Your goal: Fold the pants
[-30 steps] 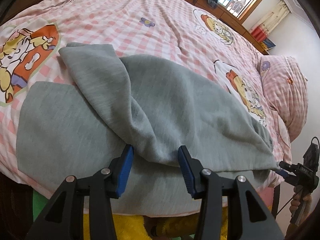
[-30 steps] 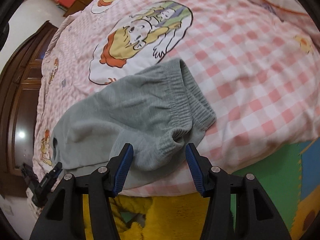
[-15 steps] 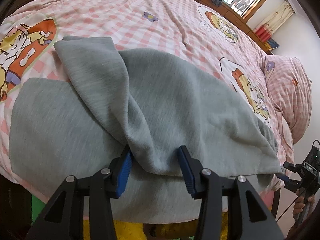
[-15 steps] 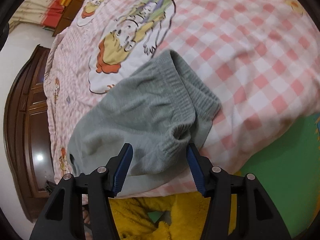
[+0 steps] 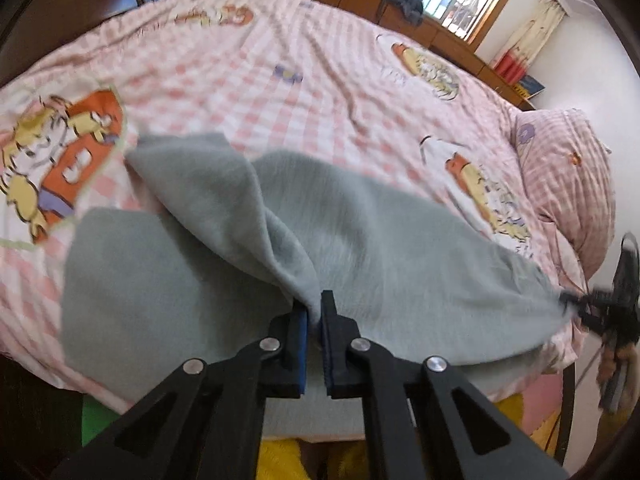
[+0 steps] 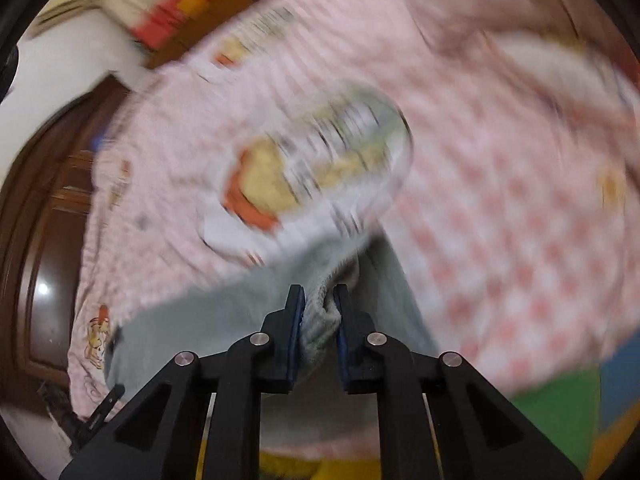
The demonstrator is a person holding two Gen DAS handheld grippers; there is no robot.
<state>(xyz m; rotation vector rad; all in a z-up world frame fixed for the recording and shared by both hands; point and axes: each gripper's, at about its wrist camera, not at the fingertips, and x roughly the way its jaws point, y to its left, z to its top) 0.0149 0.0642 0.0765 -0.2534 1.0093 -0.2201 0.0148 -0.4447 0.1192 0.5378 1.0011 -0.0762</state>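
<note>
The left claw (image 5: 314, 312) is pinched nearly closed on a fold of the grey pants (image 5: 380, 248), its blue-lined fingers (image 5: 301, 326) pressing a bunched ridge of cloth between them. From that pinch the fabric fans out ahead of the claw: one leg runs up and to its left, with the hem lying on the pink checked bedspread (image 5: 304, 52), and a wider sheet stretches off to its right, pulled taut toward the other claw seen small at that edge. A flatter layer of the same grey cloth lies below and to the left of the claw, spread over the near edge of the bed. A pink checked pillow (image 5: 568, 168) sits far to the right, beyond the stretched cloth. The right claw (image 6: 319, 312) is likewise drawn almost shut, clamping a thick, gathered bunch of the pants (image 6: 224, 312), apparently the waistband; the view is blurred. Grey fabric hangs from this grip to the left and right of the claw, over the bed's edge, with the bedspread (image 6: 500, 184) ahead.
</note>
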